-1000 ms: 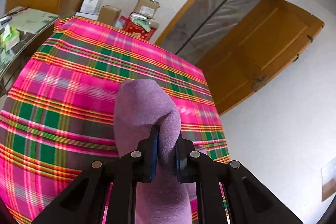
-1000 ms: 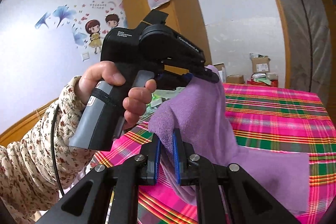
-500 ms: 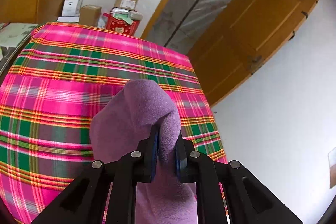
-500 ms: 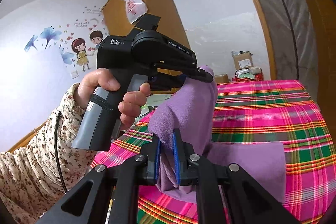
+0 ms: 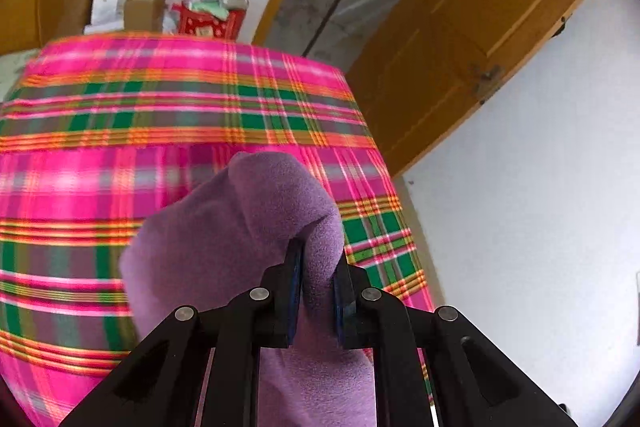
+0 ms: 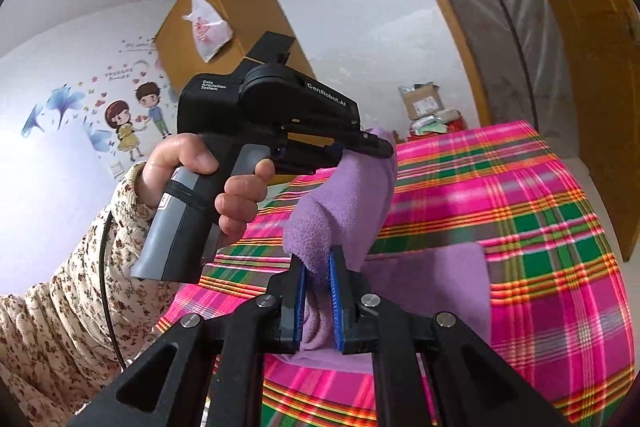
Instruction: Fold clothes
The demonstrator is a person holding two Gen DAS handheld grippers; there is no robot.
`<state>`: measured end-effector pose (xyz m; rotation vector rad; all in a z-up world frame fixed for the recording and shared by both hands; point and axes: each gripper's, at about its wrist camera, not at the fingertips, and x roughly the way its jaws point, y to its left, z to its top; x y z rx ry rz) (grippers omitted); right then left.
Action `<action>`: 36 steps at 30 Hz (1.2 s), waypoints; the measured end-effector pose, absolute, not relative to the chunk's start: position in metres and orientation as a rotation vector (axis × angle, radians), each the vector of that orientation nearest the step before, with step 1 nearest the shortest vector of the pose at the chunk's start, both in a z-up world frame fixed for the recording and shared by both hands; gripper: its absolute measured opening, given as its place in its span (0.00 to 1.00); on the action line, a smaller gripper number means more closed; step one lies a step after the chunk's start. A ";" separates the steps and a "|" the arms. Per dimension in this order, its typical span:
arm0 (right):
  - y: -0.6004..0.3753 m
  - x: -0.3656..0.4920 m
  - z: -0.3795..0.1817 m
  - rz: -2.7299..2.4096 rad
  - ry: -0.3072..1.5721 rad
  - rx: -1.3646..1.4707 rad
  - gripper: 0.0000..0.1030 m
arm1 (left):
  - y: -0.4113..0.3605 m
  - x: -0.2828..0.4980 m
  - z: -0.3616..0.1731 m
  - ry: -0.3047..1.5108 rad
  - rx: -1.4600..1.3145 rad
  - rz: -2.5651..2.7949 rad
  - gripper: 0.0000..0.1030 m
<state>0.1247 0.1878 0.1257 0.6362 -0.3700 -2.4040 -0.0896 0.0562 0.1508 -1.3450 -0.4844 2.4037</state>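
Note:
A purple fleece cloth (image 5: 240,239) is held up over the pink plaid tablecloth (image 5: 160,115). My left gripper (image 5: 318,267) is shut on one bunched edge of it. My right gripper (image 6: 318,267) is shut on another edge of the same cloth (image 6: 348,203). In the right wrist view the left gripper (image 6: 376,147) pinches the cloth's top edge up and to the left, held in a hand with a floral sleeve. The lower part of the cloth (image 6: 432,279) lies flat on the tablecloth (image 6: 540,227).
Cardboard boxes (image 5: 140,11) and a red box (image 5: 208,23) stand beyond the table's far edge. A wooden door (image 5: 480,27) stands open at the right. A wooden cabinet (image 6: 228,35) with a plastic bag is behind the left gripper.
Both grippers have moved toward the table's far side with the cloth still held. The cloth's lifted fold has come further over the flat part. The views have tilted.

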 end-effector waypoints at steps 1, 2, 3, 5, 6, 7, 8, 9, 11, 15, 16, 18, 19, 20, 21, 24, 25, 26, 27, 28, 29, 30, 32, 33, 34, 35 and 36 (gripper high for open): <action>0.192 0.123 0.124 -2.411 -0.378 0.642 0.11 | 0.061 -0.093 0.147 -0.474 -1.356 2.398 0.13; 0.196 0.122 0.121 -2.415 -0.389 0.642 0.11 | 0.065 -0.095 0.144 -0.464 -1.363 2.394 0.13; 0.200 0.121 0.119 -2.419 -0.403 0.638 0.11 | 0.070 -0.098 0.142 -0.456 -1.370 2.390 0.13; 0.208 0.120 0.114 -2.438 -0.413 0.638 0.11 | 0.079 -0.102 0.136 -0.438 -1.382 2.378 0.13; 0.212 0.118 0.111 -2.448 -0.417 0.642 0.11 | 0.083 -0.104 0.134 -0.432 -1.387 2.373 0.13; 0.215 0.117 0.107 -2.452 -0.427 0.653 0.11 | 0.088 -0.107 0.130 -0.422 -1.396 2.366 0.13; 0.219 0.115 0.104 -2.453 -0.438 0.666 0.11 | 0.092 -0.110 0.126 -0.412 -1.408 2.360 0.13; 0.221 0.113 0.101 -2.456 -0.444 0.677 0.11 | 0.096 -0.113 0.121 -0.408 -1.422 2.352 0.13; 0.227 0.111 0.094 -2.464 -0.456 0.693 0.11 | 0.102 -0.118 0.112 -0.409 -1.452 2.334 0.13; 0.239 0.105 0.079 -2.472 -0.495 0.729 0.11 | 0.110 -0.129 0.093 -0.429 -1.498 2.297 0.14; 0.241 0.104 0.075 -2.475 -0.501 0.740 0.11 | 0.113 -0.131 0.089 -0.420 -1.511 2.296 0.14; 0.246 0.102 0.069 -2.480 -0.517 0.757 0.11 | 0.118 -0.135 0.082 -0.409 -1.532 2.285 0.14; 0.247 0.102 0.066 -2.482 -0.526 0.764 0.11 | 0.121 -0.137 0.079 -0.407 -1.540 2.278 0.14; 0.249 0.101 0.063 -2.485 -0.535 0.771 0.11 | 0.123 -0.138 0.076 -0.405 -1.545 2.273 0.14; 0.251 0.101 0.060 -2.487 -0.544 0.779 0.11 | 0.124 -0.140 0.074 -0.406 -1.549 2.268 0.16; 0.256 0.098 0.050 -2.490 -0.570 0.811 0.11 | 0.130 -0.145 0.067 -0.416 -1.563 2.253 0.17; 0.258 0.097 0.047 -2.492 -0.576 0.821 0.11 | 0.131 -0.146 0.064 -0.416 -1.571 2.250 0.17; 0.260 0.096 0.044 -2.490 -0.585 0.830 0.11 | 0.133 -0.148 0.060 -0.419 -1.580 2.245 0.17; 0.261 0.095 0.041 -2.489 -0.594 0.837 0.11 | 0.133 -0.149 0.058 -0.424 -1.587 2.240 0.17; 0.263 0.095 0.038 -2.491 -0.603 0.843 0.11 | 0.134 -0.150 0.056 -0.426 -1.592 2.235 0.21; 0.265 0.094 0.035 -2.492 -0.612 0.849 0.11 | 0.134 -0.151 0.055 -0.434 -1.588 2.229 0.23; 0.268 0.093 0.033 -2.493 -0.622 0.856 0.12 | 0.134 -0.151 0.056 -0.448 -1.577 2.222 0.25; 0.274 0.092 0.026 -2.493 -0.659 0.883 0.12 | 0.135 -0.150 0.057 -0.469 -1.551 2.212 0.26; 0.277 0.092 0.023 -2.497 -0.671 0.896 0.12 | 0.135 -0.150 0.058 -0.472 -1.537 2.215 0.27; 0.279 0.092 0.021 -2.501 -0.675 0.907 0.12 | 0.134 -0.149 0.060 -0.476 -1.528 2.219 0.27; 0.280 0.092 0.019 -2.502 -0.676 0.913 0.12 | 0.133 -0.148 0.061 -0.482 -1.519 2.220 0.27; 0.281 0.092 0.017 -2.503 -0.678 0.919 0.13 | 0.131 -0.146 0.062 -0.486 -1.512 2.219 0.27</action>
